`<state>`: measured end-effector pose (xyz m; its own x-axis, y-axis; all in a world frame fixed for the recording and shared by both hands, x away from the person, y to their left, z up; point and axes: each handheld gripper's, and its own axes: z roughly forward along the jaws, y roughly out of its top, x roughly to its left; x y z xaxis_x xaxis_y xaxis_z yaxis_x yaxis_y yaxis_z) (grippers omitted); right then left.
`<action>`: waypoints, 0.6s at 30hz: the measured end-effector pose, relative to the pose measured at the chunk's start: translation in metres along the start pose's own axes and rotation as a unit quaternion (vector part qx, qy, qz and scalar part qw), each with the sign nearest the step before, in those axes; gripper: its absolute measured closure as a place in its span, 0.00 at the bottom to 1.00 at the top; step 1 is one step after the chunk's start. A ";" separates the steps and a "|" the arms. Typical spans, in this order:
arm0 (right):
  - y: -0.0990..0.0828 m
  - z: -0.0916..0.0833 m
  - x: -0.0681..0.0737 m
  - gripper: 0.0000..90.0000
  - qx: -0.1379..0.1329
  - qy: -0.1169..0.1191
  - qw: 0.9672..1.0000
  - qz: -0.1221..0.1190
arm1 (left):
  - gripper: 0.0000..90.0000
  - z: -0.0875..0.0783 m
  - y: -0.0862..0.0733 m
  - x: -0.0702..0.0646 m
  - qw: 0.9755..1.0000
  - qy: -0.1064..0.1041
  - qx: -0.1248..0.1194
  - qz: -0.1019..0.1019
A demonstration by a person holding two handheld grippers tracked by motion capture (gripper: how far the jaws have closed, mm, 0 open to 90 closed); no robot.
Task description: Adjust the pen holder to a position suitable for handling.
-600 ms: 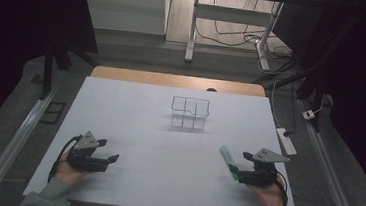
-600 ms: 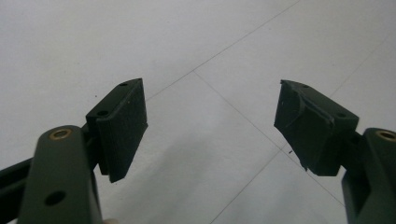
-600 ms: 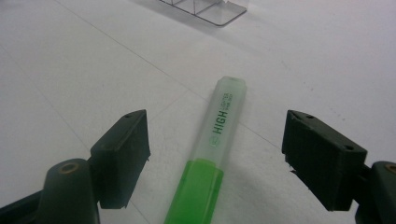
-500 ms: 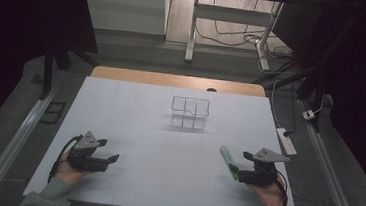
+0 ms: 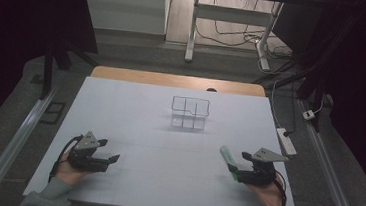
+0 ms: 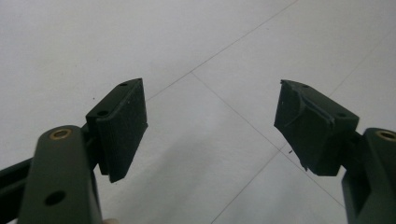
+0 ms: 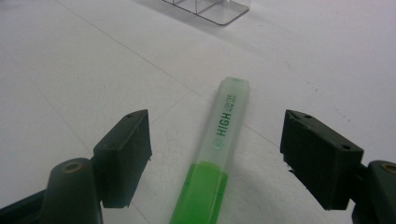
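Observation:
A green highlighter (image 7: 219, 154) with a clear cap lies flat on the white table (image 5: 167, 147). It runs lengthwise between the wide-apart jaws of my right gripper (image 7: 218, 122), and neither pad touches it. From above, the highlighter (image 5: 228, 160) lies at the front right, with the right gripper (image 5: 239, 166) open around its near end. At the front left, my left gripper (image 5: 109, 151) rests open just over the table. Its jaws (image 6: 212, 91) have only bare tabletop between them.
A clear plastic organiser (image 5: 190, 112) with several compartments stands past the table's middle, and its corner (image 7: 210, 9) shows ahead of the highlighter. A power strip (image 5: 286, 141) lies off the right edge. Metal rails run along both sides of the table.

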<state>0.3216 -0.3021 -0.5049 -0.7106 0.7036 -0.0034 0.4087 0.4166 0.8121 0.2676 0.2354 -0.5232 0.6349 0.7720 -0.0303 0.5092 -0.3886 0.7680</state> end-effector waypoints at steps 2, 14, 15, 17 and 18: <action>0.000 0.000 0.000 0.28 0.000 0.000 1.000 0.000 | 0.28 0.000 0.000 0.000 1.000 0.000 0.000 0.001; -0.001 -0.001 0.003 0.28 0.004 0.003 1.000 -0.001 | 0.28 0.002 0.001 -0.001 1.000 -0.001 0.002 0.002; 0.000 -0.001 0.003 0.28 0.005 0.002 1.000 -0.002 | 0.28 0.002 0.001 -0.001 1.000 -0.001 0.002 0.002; 0.000 0.000 0.004 0.28 0.004 0.004 1.000 -0.001 | 0.28 0.002 0.001 -0.001 1.000 -0.002 0.003 0.003; 0.000 0.000 0.004 0.28 0.004 0.004 1.000 -0.001 | 0.28 0.002 0.001 -0.001 1.000 -0.002 0.003 0.003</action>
<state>0.3189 -0.2993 -0.5046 -0.7158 0.6983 -0.0005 0.4123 0.4232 0.8068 0.2686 0.2332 -0.5234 0.6399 0.7679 -0.0290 0.5095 -0.3958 0.7640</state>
